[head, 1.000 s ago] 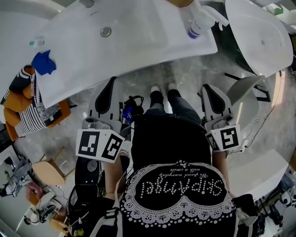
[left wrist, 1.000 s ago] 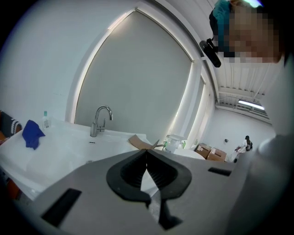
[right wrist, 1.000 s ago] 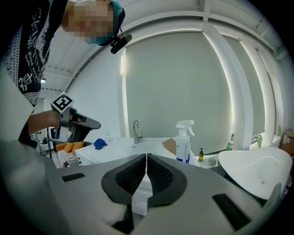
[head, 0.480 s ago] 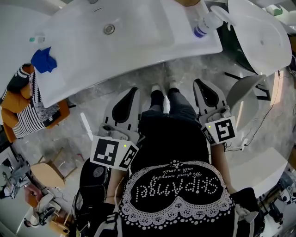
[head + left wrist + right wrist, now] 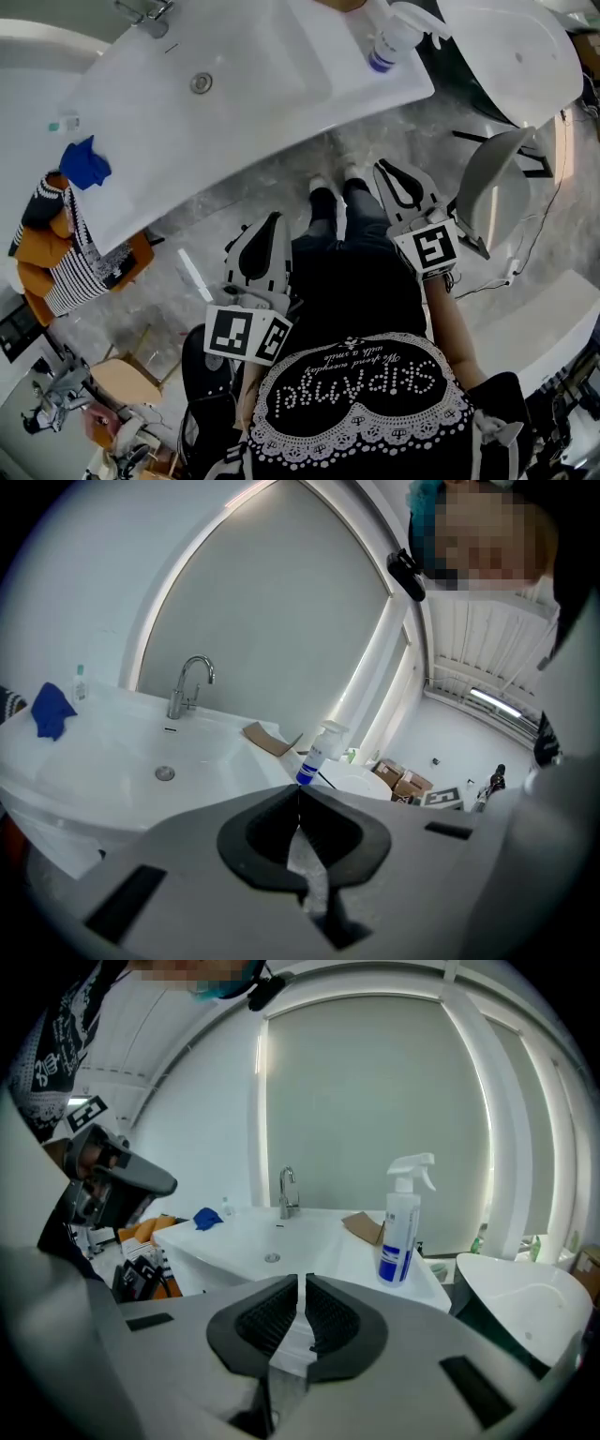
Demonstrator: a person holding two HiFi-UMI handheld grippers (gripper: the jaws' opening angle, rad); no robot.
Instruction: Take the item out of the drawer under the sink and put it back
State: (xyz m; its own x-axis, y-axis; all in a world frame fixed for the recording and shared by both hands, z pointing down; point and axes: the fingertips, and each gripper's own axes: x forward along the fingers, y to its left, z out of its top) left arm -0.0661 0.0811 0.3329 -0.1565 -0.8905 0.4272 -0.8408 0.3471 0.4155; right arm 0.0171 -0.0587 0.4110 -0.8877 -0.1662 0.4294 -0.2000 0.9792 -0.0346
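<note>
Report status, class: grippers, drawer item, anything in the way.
Left gripper shut, empty; right gripper shut, empty. Drawer and item not in view, only the sink. Nothing between grippers and sink; spray bottle stands on top.

Spray bottle [image 5: 401, 1234] upright near cardboard scrap [image 5: 363, 1226]; blue cloth [image 5: 84, 162] apart, beside striped garment [image 5: 80, 274].

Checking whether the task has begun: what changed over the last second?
In the head view, the left gripper and right gripper both drew in toward the person's legs. Nothing was taken hold of or let go. Both stayed shut and empty; the spray bottle and blue cloth stayed on the sink.
</note>
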